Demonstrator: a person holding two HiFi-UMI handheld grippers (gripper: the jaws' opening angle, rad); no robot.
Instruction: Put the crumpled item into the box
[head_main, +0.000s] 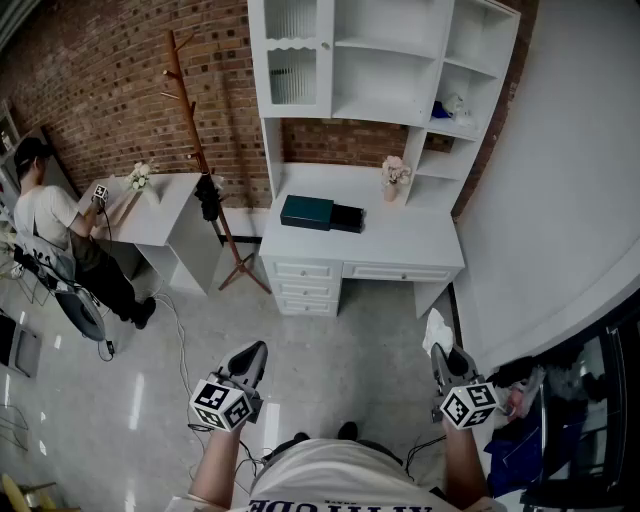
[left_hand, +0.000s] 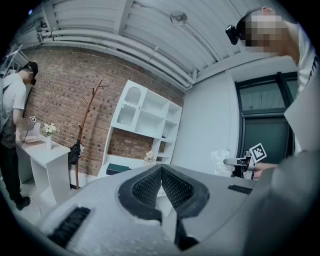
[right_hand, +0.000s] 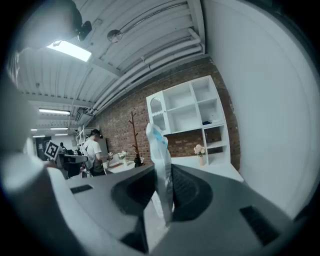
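The crumpled item (head_main: 436, 328) is a white wrapper with a bit of blue print. It sticks up out of my right gripper (head_main: 441, 352), low on the right of the head view. In the right gripper view the crumpled item (right_hand: 159, 165) stands pinched between the two jaws of the right gripper (right_hand: 163, 176), which is shut on it. My left gripper (head_main: 256, 350) is held low on the left; its jaws meet at the tips with nothing between them in the left gripper view (left_hand: 161, 168). The dark teal box (head_main: 307, 211) lies on the white desk (head_main: 400, 245), well ahead of both grippers.
A white shelf unit (head_main: 385, 60) rises over the desk, where a small flower vase (head_main: 394, 176) stands. A wooden coat rack (head_main: 200, 150) stands left of the desk. Another person (head_main: 50, 225) stands at a white side table (head_main: 165, 200). A white wall (head_main: 560, 180) runs along the right.
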